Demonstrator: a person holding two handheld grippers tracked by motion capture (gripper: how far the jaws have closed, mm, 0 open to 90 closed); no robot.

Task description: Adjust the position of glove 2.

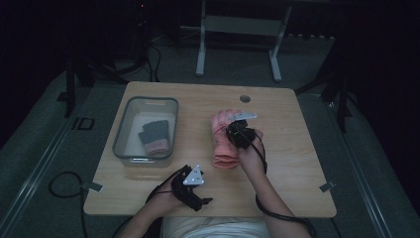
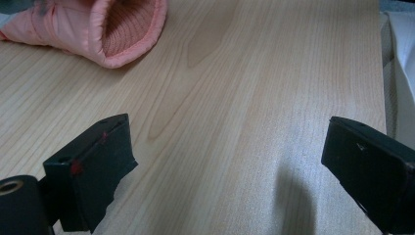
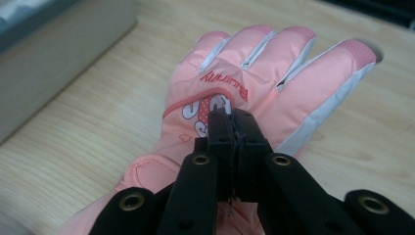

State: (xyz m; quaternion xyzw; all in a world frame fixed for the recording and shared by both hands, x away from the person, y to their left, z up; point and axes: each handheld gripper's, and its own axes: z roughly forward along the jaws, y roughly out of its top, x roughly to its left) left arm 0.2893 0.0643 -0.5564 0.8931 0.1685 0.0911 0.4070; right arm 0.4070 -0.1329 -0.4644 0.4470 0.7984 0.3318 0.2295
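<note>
A pink padded glove (image 1: 221,146) lies palm down in the middle of the wooden table (image 1: 287,148), fingers pointing away from me. My right gripper (image 1: 233,131) sits over its back, jaws shut, pinching the fabric by the printed pattern (image 3: 230,113). The glove's fingers (image 3: 274,54) spread flat beyond the jaws. My left gripper (image 1: 204,201) rests near the table's front edge, open, with bare wood between its jaws (image 2: 230,156). The glove's open cuff (image 2: 122,34) lies ahead of it, up to the left.
A clear plastic bin (image 1: 121,129) stands at the table's left, holding a second glove, grey with a pink cuff (image 1: 155,137). Its wall (image 3: 58,58) rises left of the pink glove. A round hole (image 1: 244,98) is near the far edge.
</note>
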